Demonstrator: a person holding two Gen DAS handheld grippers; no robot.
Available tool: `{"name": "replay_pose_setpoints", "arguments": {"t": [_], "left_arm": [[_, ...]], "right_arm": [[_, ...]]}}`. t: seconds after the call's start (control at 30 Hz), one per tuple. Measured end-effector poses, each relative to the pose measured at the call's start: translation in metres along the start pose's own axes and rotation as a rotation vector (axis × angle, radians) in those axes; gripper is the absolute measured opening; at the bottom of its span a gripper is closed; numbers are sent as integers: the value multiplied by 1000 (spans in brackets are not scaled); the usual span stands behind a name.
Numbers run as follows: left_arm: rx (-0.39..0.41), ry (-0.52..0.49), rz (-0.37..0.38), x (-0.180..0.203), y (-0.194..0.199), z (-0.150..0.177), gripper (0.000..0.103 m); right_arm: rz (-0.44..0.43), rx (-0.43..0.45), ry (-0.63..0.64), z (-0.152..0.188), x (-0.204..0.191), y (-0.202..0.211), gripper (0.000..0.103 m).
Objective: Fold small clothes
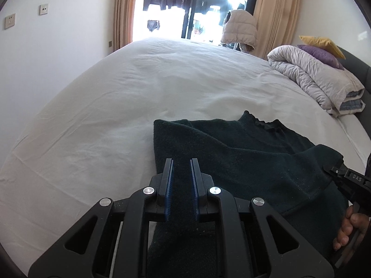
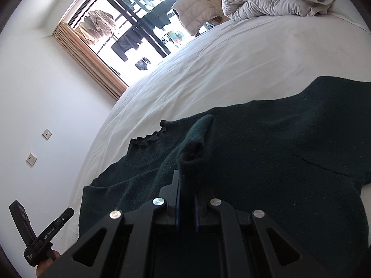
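A dark green knitted sweater [image 1: 243, 153] with a frilled collar [image 1: 264, 122] lies on the white bed sheet [image 1: 139, 92]. My left gripper [image 1: 181, 162] is shut on a strip of its fabric, which runs down between the blue pads. In the right wrist view the sweater [image 2: 266, 143] spreads across the bed, and my right gripper [image 2: 186, 185] is shut on a sleeve whose cuff [image 2: 194, 143] sticks up past the fingers. The right gripper [image 1: 334, 171] also shows at the sweater's right edge, held by a hand [image 1: 350, 227]. The left gripper's body [image 2: 46, 231] shows at the lower left.
A rolled grey duvet [image 1: 313, 76] with purple [image 1: 320, 52] and yellow [image 1: 322, 42] pillows lies at the head of the bed. A beige puffer jacket [image 1: 240, 27] hangs by the bright window. A white wall [image 1: 46, 46] runs along the bed's far side.
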State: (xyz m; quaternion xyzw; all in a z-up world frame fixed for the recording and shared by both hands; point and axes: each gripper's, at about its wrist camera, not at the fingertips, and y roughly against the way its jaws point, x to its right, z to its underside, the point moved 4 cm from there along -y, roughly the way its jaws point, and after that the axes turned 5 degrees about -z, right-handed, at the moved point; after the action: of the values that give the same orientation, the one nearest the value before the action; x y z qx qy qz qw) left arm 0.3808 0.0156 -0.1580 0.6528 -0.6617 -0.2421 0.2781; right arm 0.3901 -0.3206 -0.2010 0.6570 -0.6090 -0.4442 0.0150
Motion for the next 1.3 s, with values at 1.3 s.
{"name": "replay_pose_setpoints", "arguments": {"t": [1.3], "left_arm": [[-96, -121, -106, 23, -63, 19, 13]], "right_arm": [[191, 101, -281, -12, 63, 45, 26]]}}
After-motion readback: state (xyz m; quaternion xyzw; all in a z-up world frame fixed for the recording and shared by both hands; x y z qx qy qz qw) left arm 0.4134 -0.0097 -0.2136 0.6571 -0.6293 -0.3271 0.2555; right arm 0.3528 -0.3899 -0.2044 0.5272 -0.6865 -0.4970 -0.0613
